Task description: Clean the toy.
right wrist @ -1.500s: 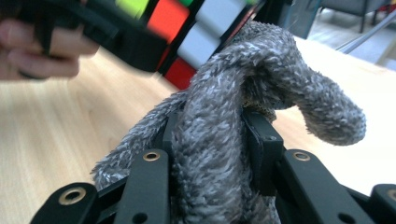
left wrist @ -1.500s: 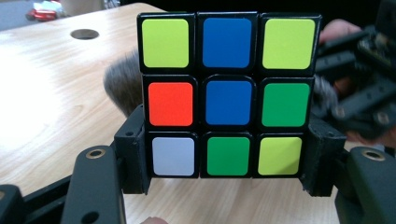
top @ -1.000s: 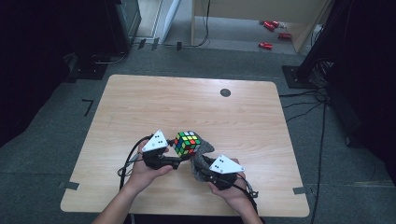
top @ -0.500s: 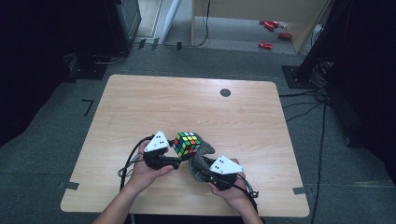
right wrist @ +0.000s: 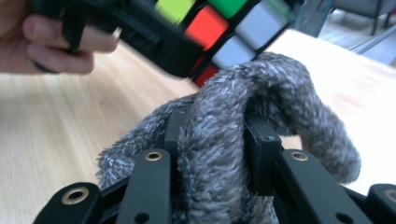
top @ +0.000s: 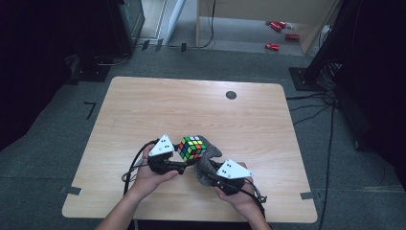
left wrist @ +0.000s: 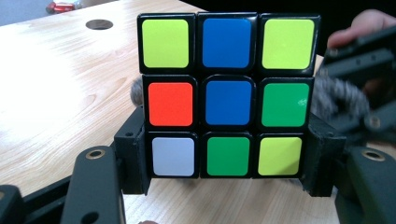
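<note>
A scrambled Rubik's cube is held above the wooden table near its front middle. My left gripper is shut on the cube, its black jaws clamping the lowest row from both sides. My right gripper is shut on a fuzzy grey cloth, bunched between its jaws. That grey cloth presses up against the cube from beside and below. The cloth peeks out at the cube's right side in the left gripper view.
A round dark grommet sits in the tabletop at the far right. Red objects lie on the floor beyond the table. Dark cabinets and cables stand around the table's sides.
Both grippers and the cube have stayed almost in place; the cube and cloth shifted only slightly against each other.
</note>
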`<state>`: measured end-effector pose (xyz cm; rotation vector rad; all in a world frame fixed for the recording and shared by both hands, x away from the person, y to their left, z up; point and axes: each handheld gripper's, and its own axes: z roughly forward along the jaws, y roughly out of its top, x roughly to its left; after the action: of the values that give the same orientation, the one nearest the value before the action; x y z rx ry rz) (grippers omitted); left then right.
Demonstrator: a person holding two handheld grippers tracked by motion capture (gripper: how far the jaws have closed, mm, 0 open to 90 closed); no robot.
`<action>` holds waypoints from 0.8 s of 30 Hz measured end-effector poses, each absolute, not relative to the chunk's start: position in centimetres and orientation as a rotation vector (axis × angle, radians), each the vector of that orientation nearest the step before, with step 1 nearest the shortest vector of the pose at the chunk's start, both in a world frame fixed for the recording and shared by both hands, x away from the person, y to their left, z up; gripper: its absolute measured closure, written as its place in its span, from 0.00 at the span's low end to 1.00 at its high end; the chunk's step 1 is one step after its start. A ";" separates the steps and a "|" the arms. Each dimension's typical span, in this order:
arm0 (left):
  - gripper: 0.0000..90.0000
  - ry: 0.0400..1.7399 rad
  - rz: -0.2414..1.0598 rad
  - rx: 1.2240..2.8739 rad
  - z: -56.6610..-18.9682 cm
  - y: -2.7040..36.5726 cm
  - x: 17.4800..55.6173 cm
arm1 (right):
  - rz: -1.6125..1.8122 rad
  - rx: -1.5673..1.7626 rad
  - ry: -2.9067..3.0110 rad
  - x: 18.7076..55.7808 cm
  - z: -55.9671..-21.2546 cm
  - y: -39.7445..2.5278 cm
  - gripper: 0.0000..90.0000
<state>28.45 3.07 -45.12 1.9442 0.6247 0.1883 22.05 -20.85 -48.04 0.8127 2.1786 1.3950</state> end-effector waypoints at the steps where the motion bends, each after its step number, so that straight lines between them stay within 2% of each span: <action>1: 0.39 0.623 0.190 1.945 -45.1 3.1 28.5 | 1.383 0.801 2.195 22.0 -48.2 -20.5 0.75; 5: 0.39 0.623 0.184 1.940 -45.1 3.2 28.5 | 1.360 0.787 2.208 21.9 -48.4 -20.1 0.75; 13: 0.39 0.606 0.209 1.982 -45.3 2.6 28.2 | 1.438 0.873 2.097 22.3 -47.2 -22.2 0.75; 24: 0.39 0.663 0.206 1.968 -45.4 3.2 28.8 | 1.398 0.813 2.200 22.0 -48.1 -20.6 0.75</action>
<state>28.79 3.19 -45.42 1.9682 0.6627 0.2061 21.98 -20.61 -48.09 0.8131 2.1998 1.3981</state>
